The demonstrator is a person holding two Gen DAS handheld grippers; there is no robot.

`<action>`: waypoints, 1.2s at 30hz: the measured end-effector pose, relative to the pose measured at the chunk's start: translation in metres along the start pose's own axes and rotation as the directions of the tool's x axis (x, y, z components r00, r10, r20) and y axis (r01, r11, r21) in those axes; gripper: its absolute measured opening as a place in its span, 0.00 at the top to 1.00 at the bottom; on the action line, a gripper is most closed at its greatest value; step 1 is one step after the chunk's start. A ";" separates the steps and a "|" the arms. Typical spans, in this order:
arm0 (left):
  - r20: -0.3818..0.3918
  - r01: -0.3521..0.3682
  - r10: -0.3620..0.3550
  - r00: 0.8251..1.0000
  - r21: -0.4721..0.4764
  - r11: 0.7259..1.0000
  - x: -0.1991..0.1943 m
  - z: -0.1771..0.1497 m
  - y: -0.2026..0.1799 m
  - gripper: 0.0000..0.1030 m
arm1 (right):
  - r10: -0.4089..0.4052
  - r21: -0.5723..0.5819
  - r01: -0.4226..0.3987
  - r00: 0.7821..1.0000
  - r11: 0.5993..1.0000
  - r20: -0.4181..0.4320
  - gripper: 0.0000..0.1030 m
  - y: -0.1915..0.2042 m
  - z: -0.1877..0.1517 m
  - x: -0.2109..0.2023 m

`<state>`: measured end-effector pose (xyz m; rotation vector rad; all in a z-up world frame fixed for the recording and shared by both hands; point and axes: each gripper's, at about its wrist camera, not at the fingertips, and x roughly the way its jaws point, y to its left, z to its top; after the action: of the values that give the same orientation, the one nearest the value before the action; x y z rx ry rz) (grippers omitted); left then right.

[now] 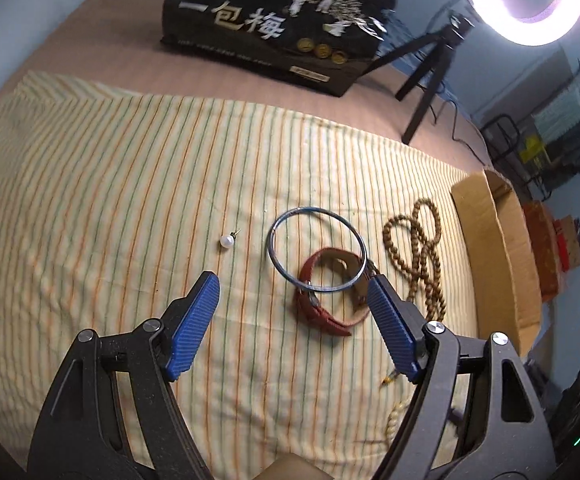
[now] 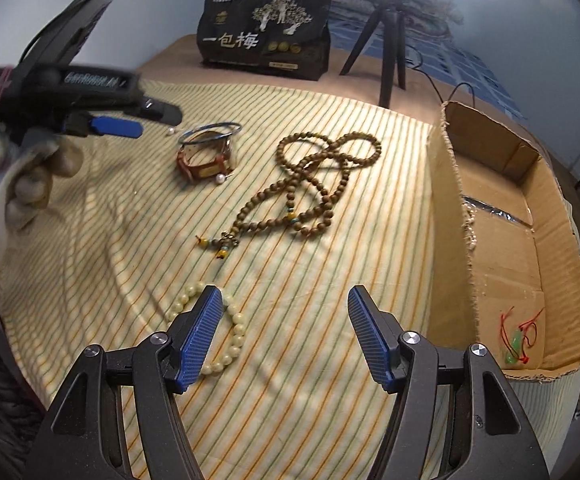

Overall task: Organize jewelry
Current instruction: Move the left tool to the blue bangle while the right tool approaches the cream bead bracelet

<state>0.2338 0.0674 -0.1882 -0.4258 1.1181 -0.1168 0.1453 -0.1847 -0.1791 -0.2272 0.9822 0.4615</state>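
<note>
Striped cloth [image 1: 130, 160] covers the tabletop. Left gripper [image 1: 294, 300] hovers wide open, empty, above the pearl earring [image 1: 226, 241], blue bangle [image 1: 317, 249] and red watch [image 1: 324, 312]. Right gripper [image 2: 286, 316], spread and empty, hangs over the cream bead bracelet [image 2: 234, 344], wooden bead necklace [image 2: 314, 184] beyond, cardboard box [image 2: 450, 200] rightmost.

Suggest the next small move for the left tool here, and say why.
Probably lower the left tool onto the metal bangle: the tool is open and empty, the bangle lies atop the red strap straight ahead, and the cardboard box holds only a green pendant.
</note>
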 end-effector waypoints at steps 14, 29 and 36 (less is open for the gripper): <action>-0.065 0.062 -0.077 0.995 -0.197 0.979 0.040 0.024 0.006 0.23 | 0.001 -0.044 -0.002 1.000 0.999 -0.017 0.37 0.009 -0.002 0.007; -0.093 -0.109 0.100 0.991 -0.090 0.990 0.071 0.035 -0.035 0.21 | 0.115 -0.041 -0.117 0.992 0.992 -0.050 0.37 0.013 -0.006 0.015; -0.091 -0.151 0.145 0.985 -0.067 0.986 0.078 0.035 -0.041 0.21 | 0.128 -0.106 -0.138 0.987 0.985 -0.100 0.37 0.034 -0.015 0.026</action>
<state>0.3040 0.0162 -0.2256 -0.4045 1.2373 0.0371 0.1301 -0.1537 -0.2086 -0.2881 1.0680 0.6343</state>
